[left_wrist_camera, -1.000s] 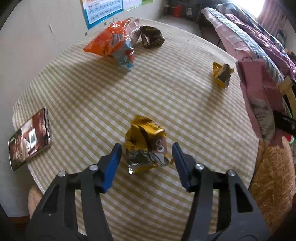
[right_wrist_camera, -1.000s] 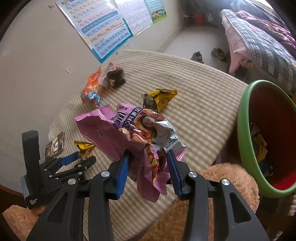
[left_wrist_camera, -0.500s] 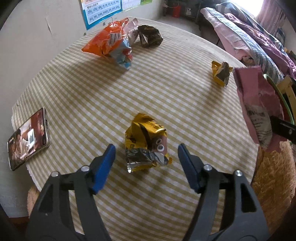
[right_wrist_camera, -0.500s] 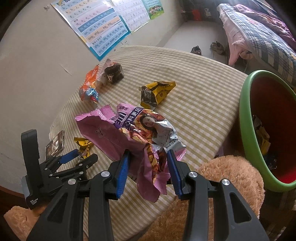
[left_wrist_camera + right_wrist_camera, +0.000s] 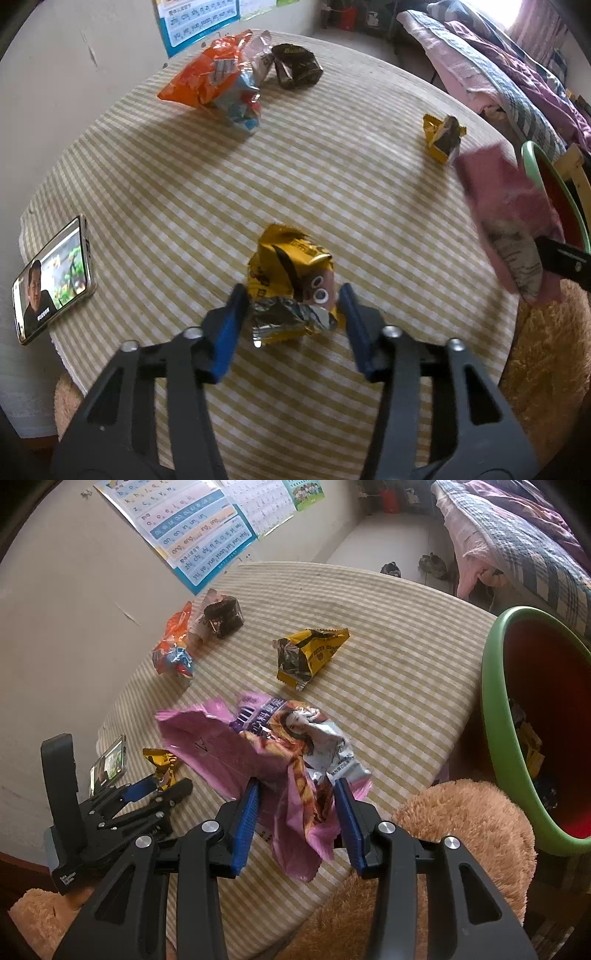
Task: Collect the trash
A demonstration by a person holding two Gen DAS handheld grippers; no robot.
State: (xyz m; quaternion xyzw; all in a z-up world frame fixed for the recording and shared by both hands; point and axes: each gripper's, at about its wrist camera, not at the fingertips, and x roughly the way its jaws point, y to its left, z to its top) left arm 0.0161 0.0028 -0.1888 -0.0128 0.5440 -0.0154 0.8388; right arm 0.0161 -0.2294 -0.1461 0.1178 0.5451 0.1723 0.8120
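My left gripper (image 5: pixel 291 295) is open, its blue fingers either side of a crumpled yellow snack wrapper (image 5: pixel 291 280) on the checked tablecloth (image 5: pixel 332 184). My right gripper (image 5: pixel 297 788) is shut on a large pink snack bag (image 5: pixel 266 746) held above the table edge; the bag also shows in the left wrist view (image 5: pixel 506 221). A green bin with a red inside (image 5: pixel 535 720) stands to the right, with some trash in it. The left gripper (image 5: pixel 155 786) and yellow wrapper (image 5: pixel 160 760) also appear in the right wrist view.
An orange bag (image 5: pixel 218 81), a dark brown wrapper (image 5: pixel 295 66) and a small yellow-black wrapper (image 5: pixel 443 136) lie on the far side. A phone (image 5: pixel 51 280) lies at the left edge. Furry brown stools (image 5: pixel 461 830) stand beside the table. A bed (image 5: pixel 517 74) is behind.
My left gripper opened wider, then moved forward around the yellow wrapper and narrowed a little. My right gripper carried the pink bag toward the green bin.
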